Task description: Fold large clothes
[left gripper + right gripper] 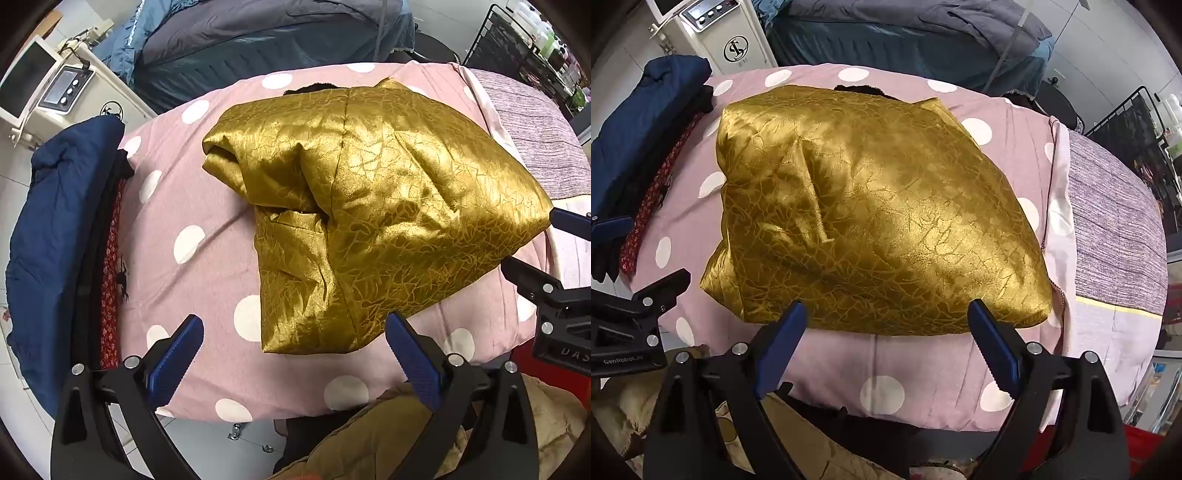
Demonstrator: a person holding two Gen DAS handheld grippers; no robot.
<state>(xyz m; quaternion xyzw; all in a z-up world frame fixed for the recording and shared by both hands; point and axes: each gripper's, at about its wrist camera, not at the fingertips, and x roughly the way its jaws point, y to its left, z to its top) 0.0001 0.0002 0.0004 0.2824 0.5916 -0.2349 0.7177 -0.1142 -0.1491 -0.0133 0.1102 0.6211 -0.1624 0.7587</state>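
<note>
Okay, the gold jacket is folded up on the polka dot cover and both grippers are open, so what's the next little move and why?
Probably lower both open grippers, left and right, onto the near edge of the gold jacket to slide it toward the folded pile: it already lies as a compact bundle on the cover, and neither gripper holds anything.

The left gripper point(293, 338) is a black plastic frame with two broad triangular arms, each ending in a blue finger point(177, 363) whose inner face is ribbed and saw-toothed along one edge. Round silver screws point(132, 362) sit at the pivots – two on each side. The right gripper point(888, 319) is built the same (black arms, blue toothed pads, silver screw heads). Seen from the right wrist view, the other unit's black body carries pale lettering point(622, 360) – "GenRobot.AI"
</note>
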